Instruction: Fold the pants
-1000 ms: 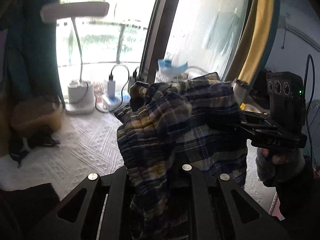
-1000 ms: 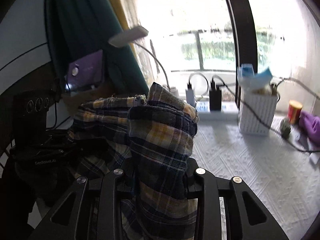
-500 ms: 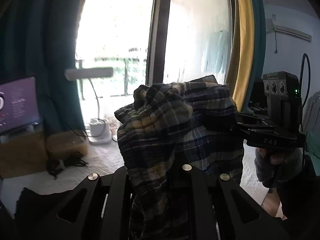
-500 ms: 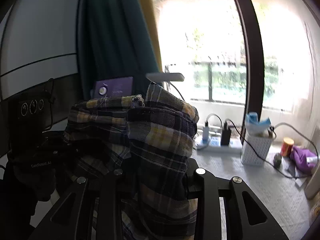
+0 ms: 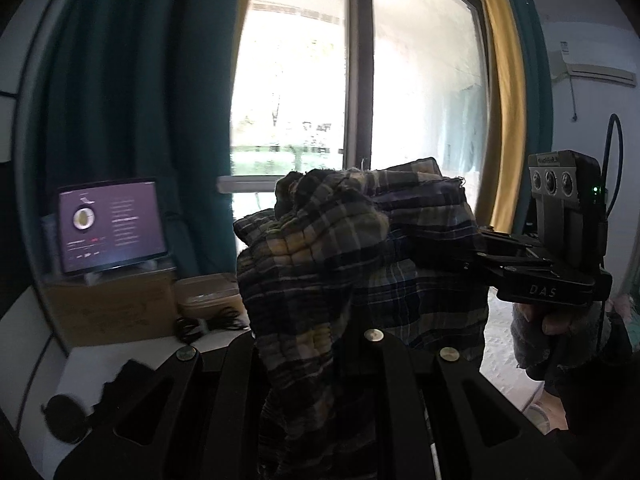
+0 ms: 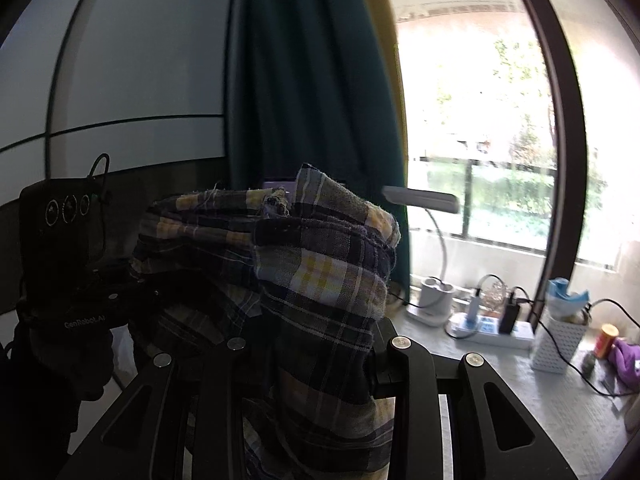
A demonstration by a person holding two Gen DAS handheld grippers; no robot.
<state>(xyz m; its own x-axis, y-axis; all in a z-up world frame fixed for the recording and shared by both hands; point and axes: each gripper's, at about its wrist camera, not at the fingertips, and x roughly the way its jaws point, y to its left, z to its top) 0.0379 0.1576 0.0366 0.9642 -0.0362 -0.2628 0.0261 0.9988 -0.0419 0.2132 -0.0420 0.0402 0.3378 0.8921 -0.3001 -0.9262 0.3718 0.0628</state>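
The plaid pants (image 5: 340, 264), dark blue with yellow checks, are lifted in a bunch and strung between both grippers. In the left wrist view my left gripper (image 5: 308, 344) is shut on a thick fold of them, and the cloth hides its fingertips. To the right, a gloved hand (image 5: 560, 332) holds my right gripper (image 5: 472, 248), whose fingers reach into the same cloth. The right wrist view shows the pants (image 6: 320, 280) clamped in my right gripper (image 6: 316, 344), while the left gripper (image 6: 120, 292) grips their far end at the left.
A lit tablet (image 5: 112, 226) stands on a cardboard box (image 5: 108, 308) beside a teal curtain (image 5: 140, 100). On the white table (image 6: 540, 408) by the window stand a desk lamp (image 6: 420, 198), a power strip (image 6: 488, 326), a white basket (image 6: 556, 344) and a purple toy (image 6: 628, 360).
Both grippers have risen with the pants still held. The table and its objects have dropped lower in both views, and the window and curtain fill more of them.
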